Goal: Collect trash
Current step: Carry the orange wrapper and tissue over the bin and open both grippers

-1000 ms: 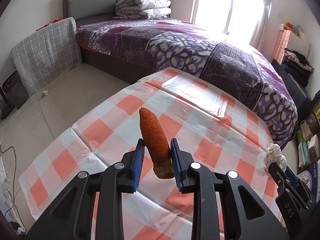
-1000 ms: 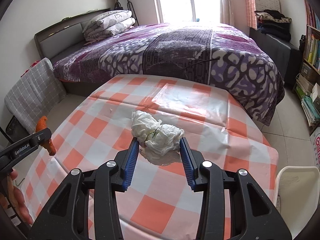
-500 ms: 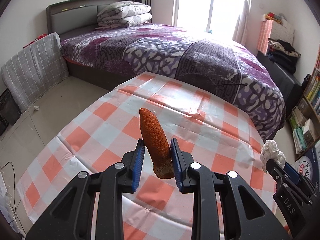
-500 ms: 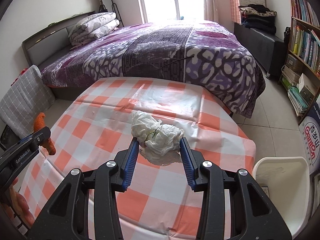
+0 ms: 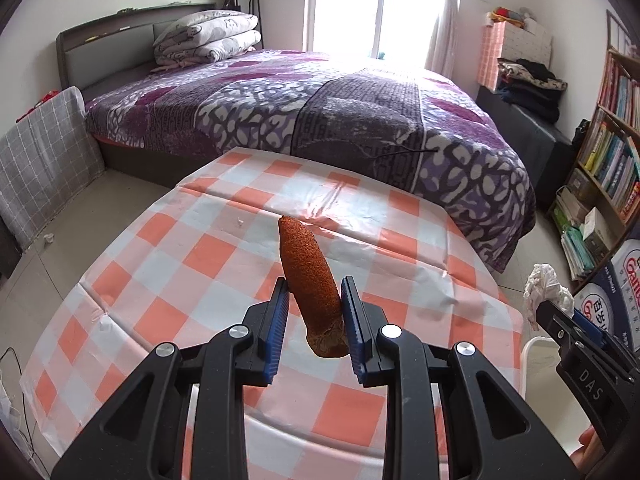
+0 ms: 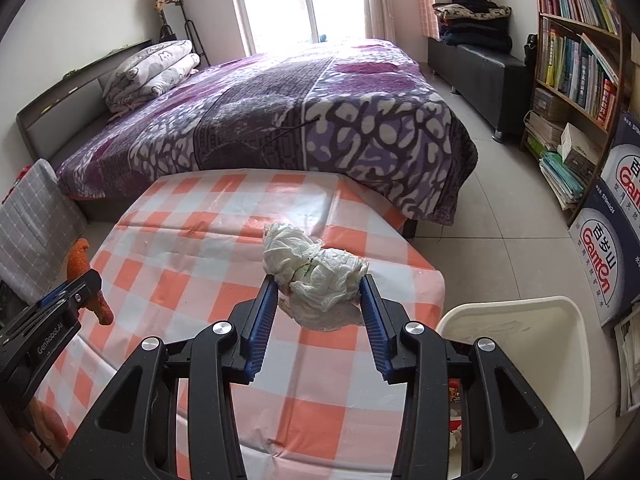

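My left gripper [image 5: 314, 306] is shut on an orange-brown, carrot-shaped scrap [image 5: 309, 280] that sticks up between its blue pads, held above the checked table [image 5: 208, 256]. The right gripper [image 6: 318, 300] is shut on a crumpled white tissue wad [image 6: 316, 276], also in the air over the table. In the left wrist view the right gripper [image 5: 560, 312] with its tissue [image 5: 544, 292] shows at the right edge. The right wrist view has the left gripper [image 6: 86, 280] with the orange scrap [image 6: 80, 258] at the left edge. A white bin [image 6: 532, 344] stands open at the table's right end, some trash inside.
A bed with a purple patterned cover [image 5: 340, 120] runs along the table's far side. A bookshelf [image 6: 576, 64] and printed cartons [image 6: 612, 264] line the right wall. A grey checked panel [image 5: 44, 152] leans at the left. Tiled floor [image 6: 500, 208] lies between bed and shelf.
Both grippers have swung to the right over the table, each keeping its load. The white bin and the bookshelf have come further into view at the right.
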